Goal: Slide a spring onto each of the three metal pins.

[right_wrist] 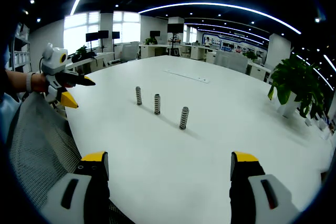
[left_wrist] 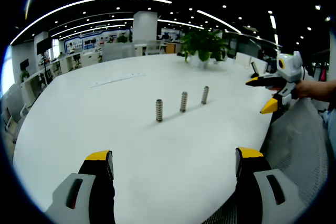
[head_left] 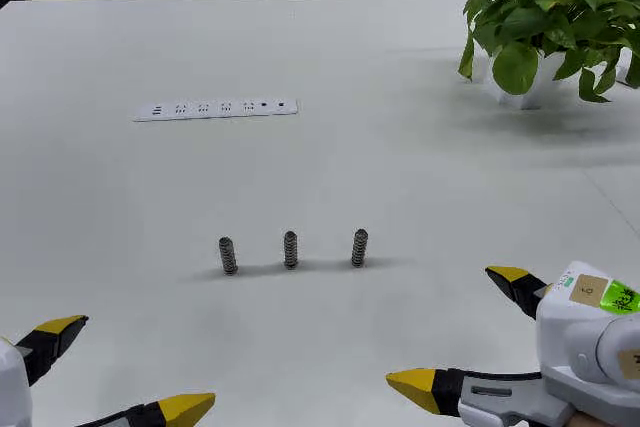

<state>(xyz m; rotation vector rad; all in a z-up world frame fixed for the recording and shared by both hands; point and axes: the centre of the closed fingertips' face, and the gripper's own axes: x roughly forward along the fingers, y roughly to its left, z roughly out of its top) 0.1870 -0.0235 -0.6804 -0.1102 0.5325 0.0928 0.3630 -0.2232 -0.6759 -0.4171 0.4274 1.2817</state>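
Head view: three springs stand upright in a row on the white table (head_left: 400,147). The left spring (head_left: 228,255) and right spring (head_left: 360,247) flank the middle spring (head_left: 290,249), each a little apart from it. The pins are hidden; they are probably inside the coils, but I cannot tell. The left gripper (head_left: 125,367) is nearer the person than the middle spring and off to its left, jaws spread wide with nothing between them. The right gripper (head_left: 458,329) is nearer and off to its right, also wide open and empty. A power strip (head_left: 217,108) lies well beyond the middle spring, and a plant (head_left: 555,7) is far beyond it to the right.

Left gripper view: the row is ahead of the jaws, well apart from them. The right gripper hovers past the row near the table edge, with a mesh chair (left_wrist: 310,145) under it.

Right gripper view: same row, bare table all round the middle spring, the left gripper held off past the near edge.

Judgement: all three look loaded, so the step is check and seat. Come from above the middle spring, pinch lightly and press straight down along the pin. Avoid side sweeps, as neighbours could tip. There is plenty of open room on every side, and the table edges are only near the person.
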